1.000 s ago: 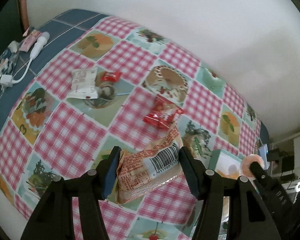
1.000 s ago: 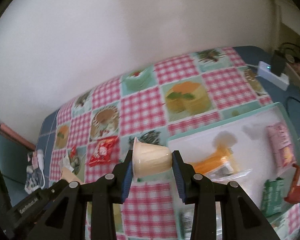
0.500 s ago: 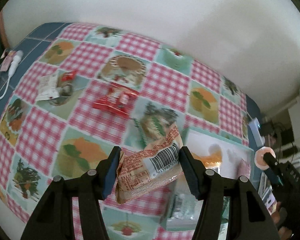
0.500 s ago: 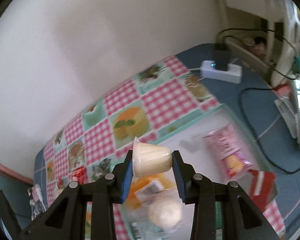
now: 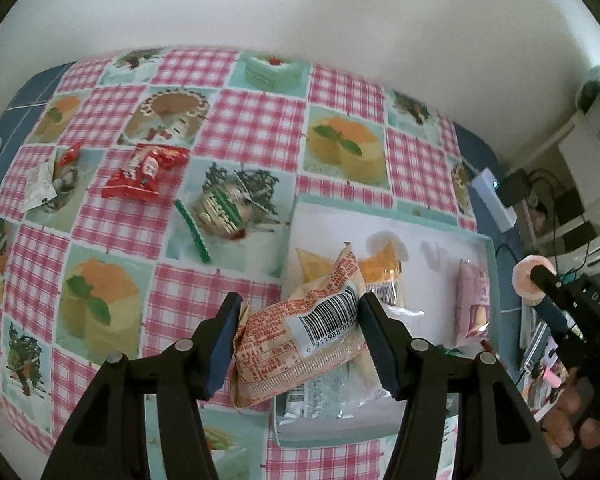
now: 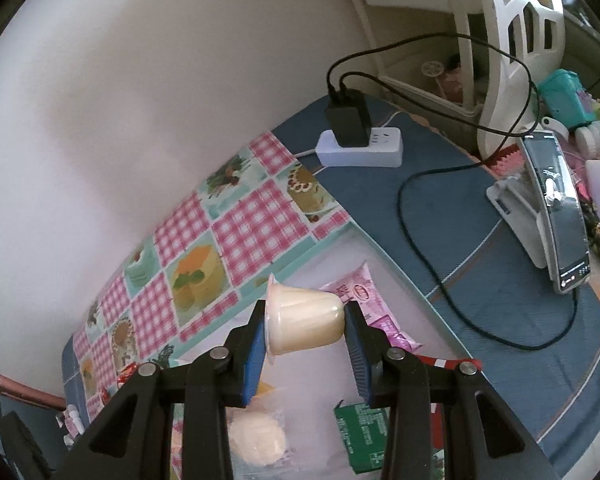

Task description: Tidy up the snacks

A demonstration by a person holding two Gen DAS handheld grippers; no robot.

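Left hand-held gripper (image 5: 300, 334): clamped on an orange snack packet (image 5: 300, 340), barcode up, over the tray's (image 5: 384, 214) near left corner
Right hand-held gripper (image 6: 306, 342): closed on a cream jelly cup (image 6: 304, 322) lying sideways, lid to the left, above the tray
Left view only: red packet (image 5: 144, 172) and green-striped wrapper (image 5: 220, 212) loose on the checked worktop (image 5: 256, 120)
Right view only: pink packet (image 6: 356, 294) in the tray, power strip (image 6: 360, 148) at the worktop's far corner

My left tongs (image 5: 298, 342) and their barcoded packet (image 5: 300, 340) cover the tray's (image 5: 380, 220) near packets. The green packet (image 6: 360, 436) sits half behind my right tongs (image 6: 305, 344). The phone (image 6: 560, 212) screen is unreadable.
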